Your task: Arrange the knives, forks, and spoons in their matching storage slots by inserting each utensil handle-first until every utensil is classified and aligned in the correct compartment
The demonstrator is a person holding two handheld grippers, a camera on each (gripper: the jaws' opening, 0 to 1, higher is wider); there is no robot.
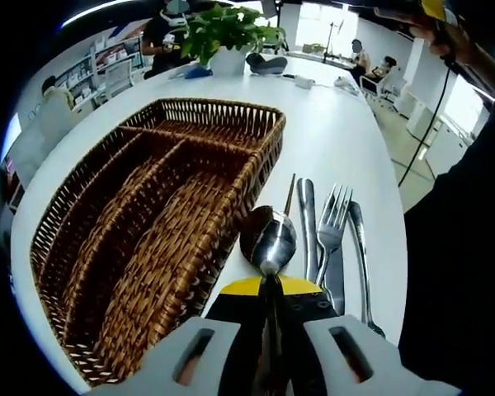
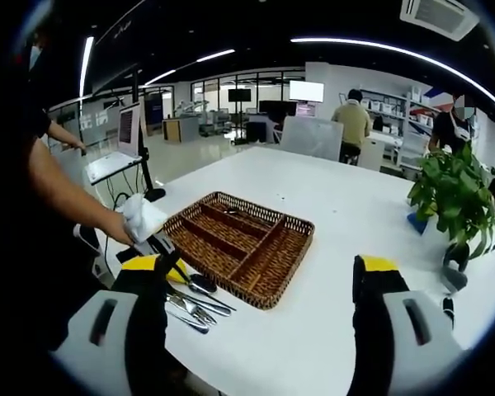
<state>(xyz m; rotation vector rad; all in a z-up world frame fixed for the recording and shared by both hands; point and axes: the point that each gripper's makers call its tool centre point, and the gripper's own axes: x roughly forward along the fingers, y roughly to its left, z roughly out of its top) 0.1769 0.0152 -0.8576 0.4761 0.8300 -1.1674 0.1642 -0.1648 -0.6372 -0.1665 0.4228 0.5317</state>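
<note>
Spoon (image 1: 269,241) in left tongs (image 1: 268,351); wicker basket (image 1: 161,223) shows no labels.

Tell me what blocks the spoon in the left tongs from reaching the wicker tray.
Nothing visible does. The left tongs are shut on the spoon, right beside the wicker tray. Its compartments look empty, and the fork and knife lie on the table on the spoon's far side.

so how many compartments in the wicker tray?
4: three long slots side by side running the length of the brown woven wicker tray, plus one crosswise slot at its far end, seen from the left gripper view. All look empty.
</note>
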